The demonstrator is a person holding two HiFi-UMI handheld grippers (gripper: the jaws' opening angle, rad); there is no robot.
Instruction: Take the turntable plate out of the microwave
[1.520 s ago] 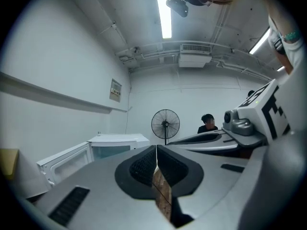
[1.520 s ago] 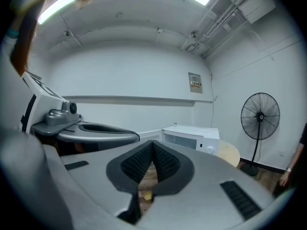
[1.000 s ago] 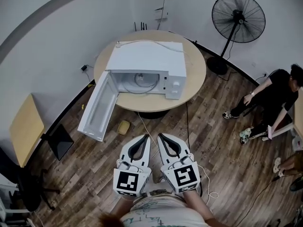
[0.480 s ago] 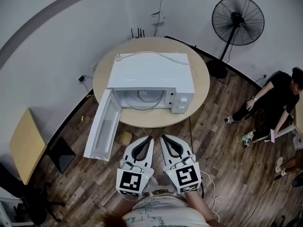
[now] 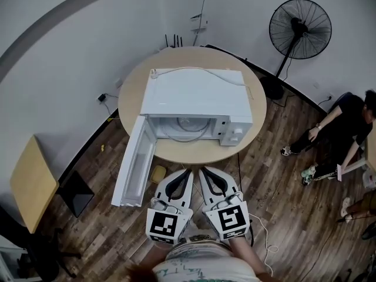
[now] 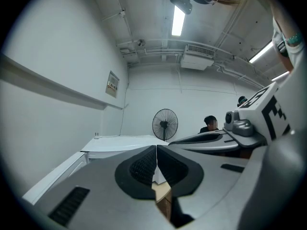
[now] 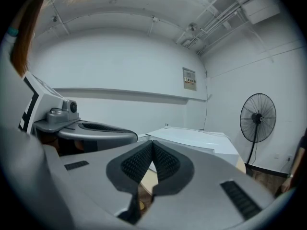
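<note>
Left gripper point(image 5: 187, 172) jaws together, empty; right gripper point(image 5: 201, 170) likewise; turntable plate point(image 5: 187, 124) inside open microwave point(image 5: 197, 93)

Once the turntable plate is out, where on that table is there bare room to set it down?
The microwave fills most of the table. Only narrow bare crescents remain: left of it, behind it, at its right end and along the front edge. The open door crowds the front-left approach.
</note>
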